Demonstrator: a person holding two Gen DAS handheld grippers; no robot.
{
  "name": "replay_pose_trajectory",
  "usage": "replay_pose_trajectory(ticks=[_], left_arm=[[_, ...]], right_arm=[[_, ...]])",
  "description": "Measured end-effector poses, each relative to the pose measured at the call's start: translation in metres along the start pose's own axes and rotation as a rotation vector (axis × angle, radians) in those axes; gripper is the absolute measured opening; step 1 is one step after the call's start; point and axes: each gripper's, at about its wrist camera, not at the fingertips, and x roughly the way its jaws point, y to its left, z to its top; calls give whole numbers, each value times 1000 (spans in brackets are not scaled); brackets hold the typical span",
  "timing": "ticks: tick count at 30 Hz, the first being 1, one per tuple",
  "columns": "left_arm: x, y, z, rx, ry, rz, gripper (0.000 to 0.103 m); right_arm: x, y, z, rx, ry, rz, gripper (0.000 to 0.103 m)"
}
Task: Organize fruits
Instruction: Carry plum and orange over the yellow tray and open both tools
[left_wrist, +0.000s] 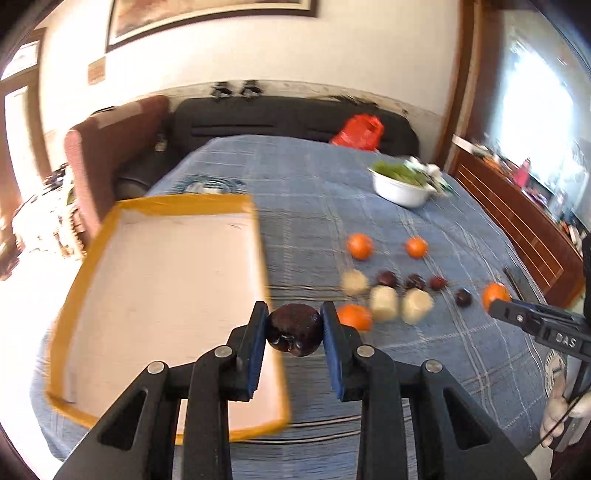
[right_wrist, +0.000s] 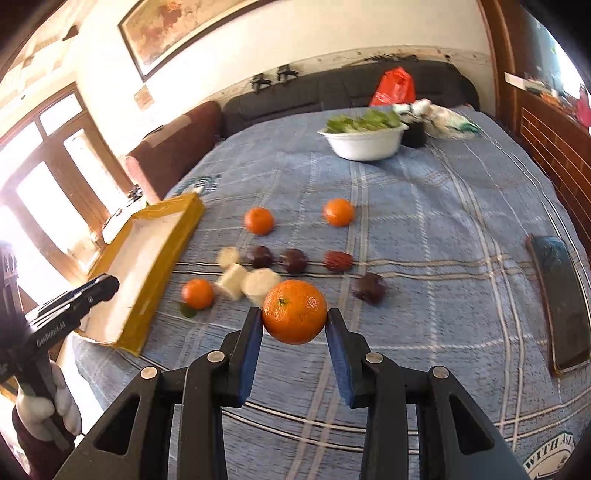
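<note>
Left tongs (left_wrist: 294, 330) clamped on plum (left_wrist: 294, 328), right tongs (right_wrist: 294, 323) on orange (right_wrist: 294, 311). Both round, light, likely slippery. Best pinched across the middle, gently.

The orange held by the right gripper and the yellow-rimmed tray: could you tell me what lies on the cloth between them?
In the right wrist view, between the held orange and the tray lie pale cut chunks and a loose orange.

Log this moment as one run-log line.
left gripper: shut on dark fruit | right gripper: shut on orange | tray: no fruit visible
</note>
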Motion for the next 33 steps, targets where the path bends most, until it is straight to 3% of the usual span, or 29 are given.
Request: replay_pose_trajectory(ticks=[6,12,17,18,23,33], left_arm=[[-10,70,4,-94,-34,112,28],[1,116,-7,-133,5,235,28],[14,138,-22,-167,45,270,28],[15,142,-23,-173,48,273,28],[16,151,-22,-200,51,287,28],[22,155,-23,-198,59,321,29]], right_arm=[[23,75,17,-90,15,122,39],[71,166,25,-227,79,221,39],[111,217,11,-309,149,257,39],[119,225,6,-339,151,232,39],[147,240,-12,-391,198,213,40],[165,246,-12,-376,221,216,40]])
